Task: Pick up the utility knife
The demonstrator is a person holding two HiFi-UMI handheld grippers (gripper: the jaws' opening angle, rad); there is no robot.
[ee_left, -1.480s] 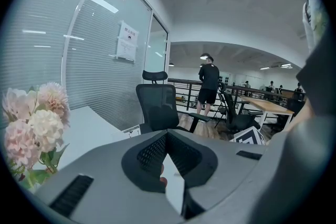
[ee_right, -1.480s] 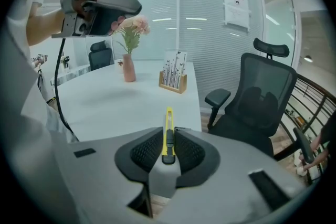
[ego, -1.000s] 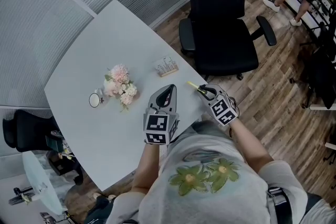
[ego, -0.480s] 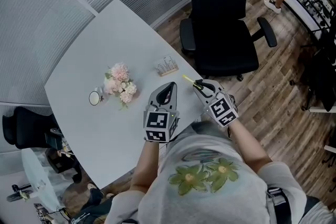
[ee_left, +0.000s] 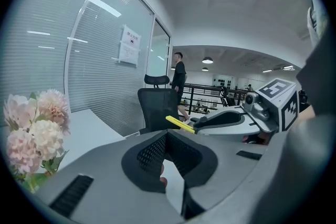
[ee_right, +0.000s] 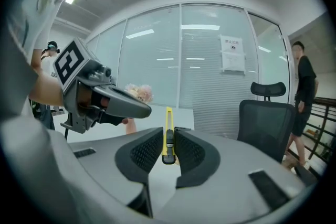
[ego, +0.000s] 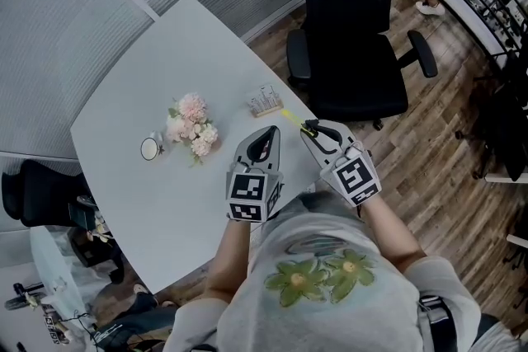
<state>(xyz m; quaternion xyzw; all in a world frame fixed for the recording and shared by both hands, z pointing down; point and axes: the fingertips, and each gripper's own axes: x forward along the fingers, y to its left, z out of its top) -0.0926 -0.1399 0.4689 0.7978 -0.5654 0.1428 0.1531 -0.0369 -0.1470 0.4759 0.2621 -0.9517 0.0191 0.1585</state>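
Note:
The utility knife (ego: 292, 118) is yellow with a black slider, and it hangs in the air above the white table's (ego: 140, 70) near right edge. My right gripper (ego: 309, 128) is shut on its rear end. In the right gripper view the knife (ee_right: 167, 136) stands on edge between the pads, its tip pointing away. My left gripper (ego: 266, 134) stays to the left over the table with its fingertips together and nothing between them. From the left gripper view, the knife (ee_left: 179, 124) sticks out of the right gripper (ee_left: 226, 119).
A bunch of pink flowers (ego: 192, 128) and a small round object (ego: 149, 149) lie mid-table. A little rack (ego: 264, 101) stands just beyond the knife's tip. A black office chair (ego: 346, 37) is past the table edge. A person stands far off at the top right.
My right gripper has risen with the knife and moved toward the little rack. The left gripper has kept still.

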